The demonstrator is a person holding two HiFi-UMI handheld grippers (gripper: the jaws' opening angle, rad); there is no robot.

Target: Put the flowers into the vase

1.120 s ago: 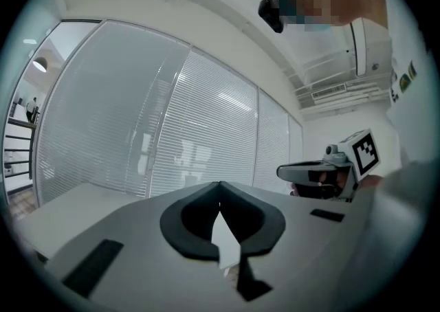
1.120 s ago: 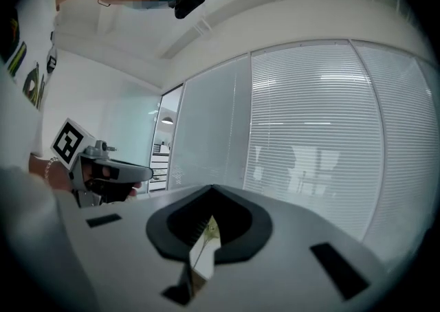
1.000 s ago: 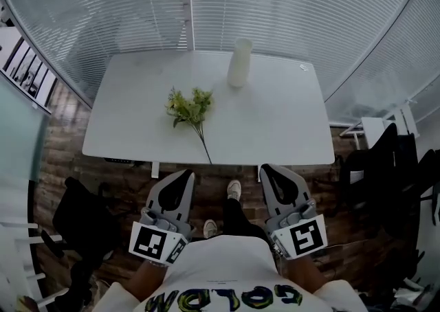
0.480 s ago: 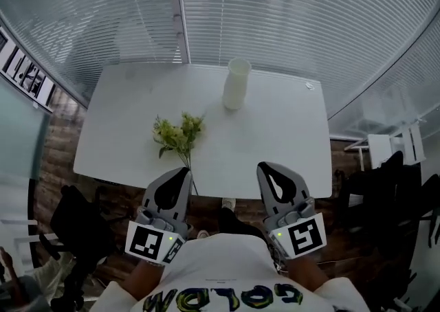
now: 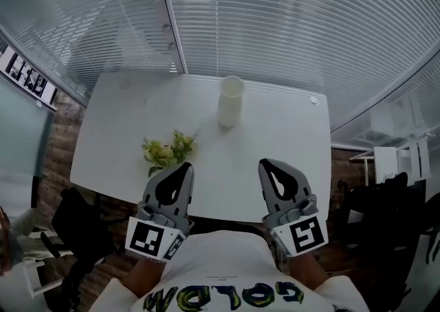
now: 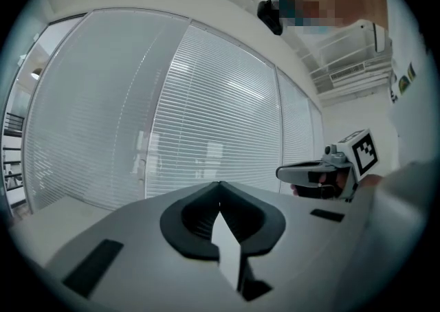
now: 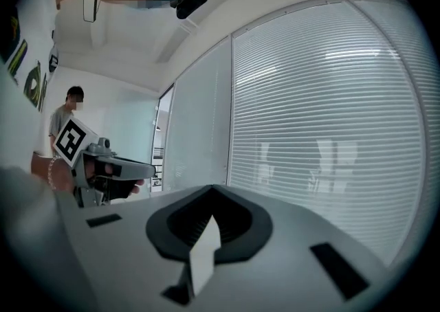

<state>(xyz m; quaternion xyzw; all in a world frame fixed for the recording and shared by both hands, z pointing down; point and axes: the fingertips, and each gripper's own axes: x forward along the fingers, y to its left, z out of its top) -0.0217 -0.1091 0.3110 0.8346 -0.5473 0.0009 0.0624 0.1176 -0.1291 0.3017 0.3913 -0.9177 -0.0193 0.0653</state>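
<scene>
Two claws are being held side by side over the near edge of the tabletop (image 5: 275,146), both pointing forward and roughly level. The left claw (image 5: 184,165) is being kept fully closed, its jaws meeting at the tip, and nothing is being gripped by it. In the left gripper view only the blinds (image 6: 206,118) are being shown beyond the joined jaws. The right claw (image 5: 265,162) is likewise being kept shut, its jaws pressed together with nothing between them.

The flowers (image 5: 165,152), a small bunch of green and yellowish sprigs, are lying flat on the left front part of the tabletop. In the head view they are just ahead of the left claw's tip and are being partly covered by it. Whether they are being touched cannot be told. The vase (image 5: 230,101), tall, white and cylindrical, is standing upright near the middle of the tabletop, toward its far edge. It is well apart from both claws, and beyond and to the right of the flowers.

Each claw is being caught at the edge of the other's view, with a hand wrapped around its handle. A person (image 7: 65,121) is standing in the background at the far left of the right gripper view. A dark chair (image 5: 75,221) is sitting on the floor at the left of the tabletop
</scene>
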